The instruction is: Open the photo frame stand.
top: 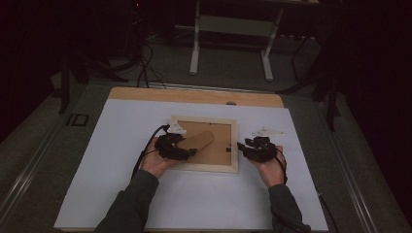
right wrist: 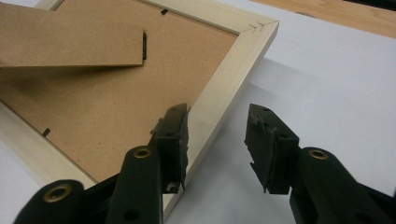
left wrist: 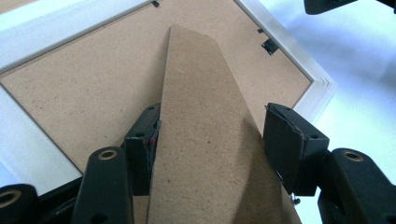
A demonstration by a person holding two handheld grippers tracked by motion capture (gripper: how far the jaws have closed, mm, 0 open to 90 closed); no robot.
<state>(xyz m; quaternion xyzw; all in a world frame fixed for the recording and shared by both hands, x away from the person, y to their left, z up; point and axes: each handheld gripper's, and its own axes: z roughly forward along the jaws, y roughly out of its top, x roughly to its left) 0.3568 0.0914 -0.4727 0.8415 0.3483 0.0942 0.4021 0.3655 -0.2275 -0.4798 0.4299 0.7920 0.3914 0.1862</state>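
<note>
White sheet (top: 121,160) covers the table under both tongs. Pale wooden picture frame (top: 235,145) lies face down on it, fibreboard back up, between the two tongs. Brown fibreboard stand (left wrist: 205,140) runs lengthwise straight out from the left tongs (top: 190,153), narrow end pointing away toward the frame's far corner. Left tongs are clamped across the stand's wide end. Right tongs (right wrist: 217,140) stand apart, straddling the frame's right rail without gripping it.
</note>
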